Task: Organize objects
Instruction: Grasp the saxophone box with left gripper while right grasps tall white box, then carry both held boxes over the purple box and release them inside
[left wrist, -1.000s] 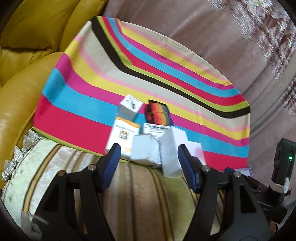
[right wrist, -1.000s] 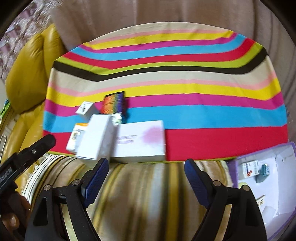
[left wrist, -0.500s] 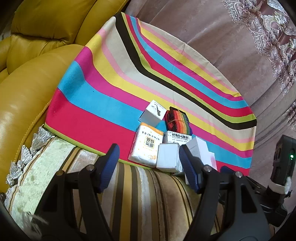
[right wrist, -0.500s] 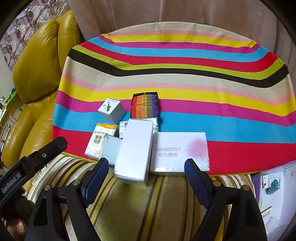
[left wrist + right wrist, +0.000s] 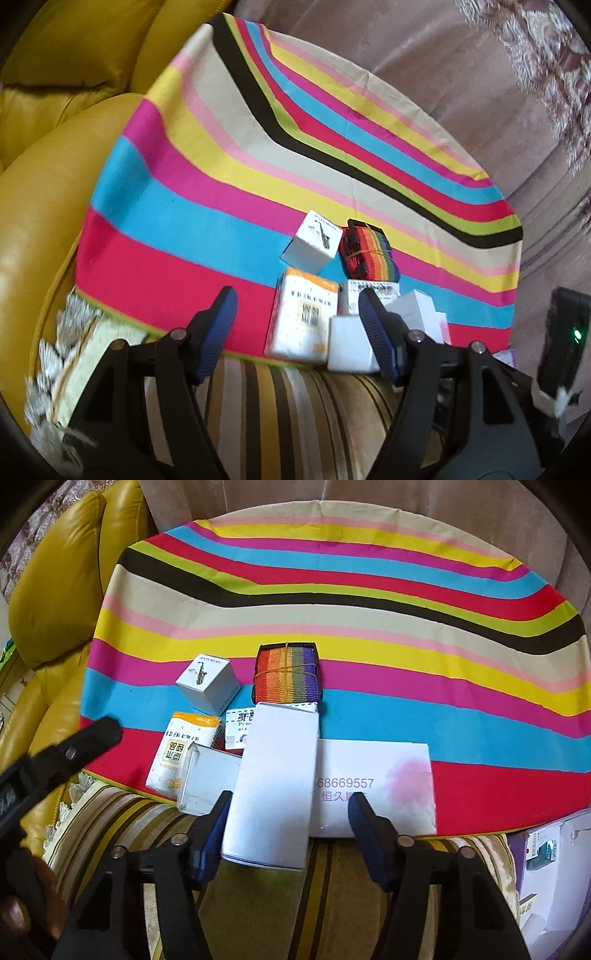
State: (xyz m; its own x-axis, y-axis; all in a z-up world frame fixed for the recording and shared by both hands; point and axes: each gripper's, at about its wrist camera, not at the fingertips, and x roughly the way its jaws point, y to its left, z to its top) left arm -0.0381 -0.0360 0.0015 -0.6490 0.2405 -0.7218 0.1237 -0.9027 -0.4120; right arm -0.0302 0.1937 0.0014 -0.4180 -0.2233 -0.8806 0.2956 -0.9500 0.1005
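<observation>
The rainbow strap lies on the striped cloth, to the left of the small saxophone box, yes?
Not quite: the right wrist view shows the rainbow strap on the striped cloth to the right of the saxophone box.

The striped cloth [image 5: 369,635] looked like matt woven cotton, creased along its folds. The tall white box [image 5: 273,786] and the flat printed box [image 5: 373,786] were smooth card, faintly shiny. At 12 o'clock from them, the rainbow strap [image 5: 286,674] was coarse ribbed webbing. The yellow armchair [image 5: 55,590] was glossy leather. The finger pads [image 5: 207,838] were ribbed blue rubber on matt black plastic.
</observation>
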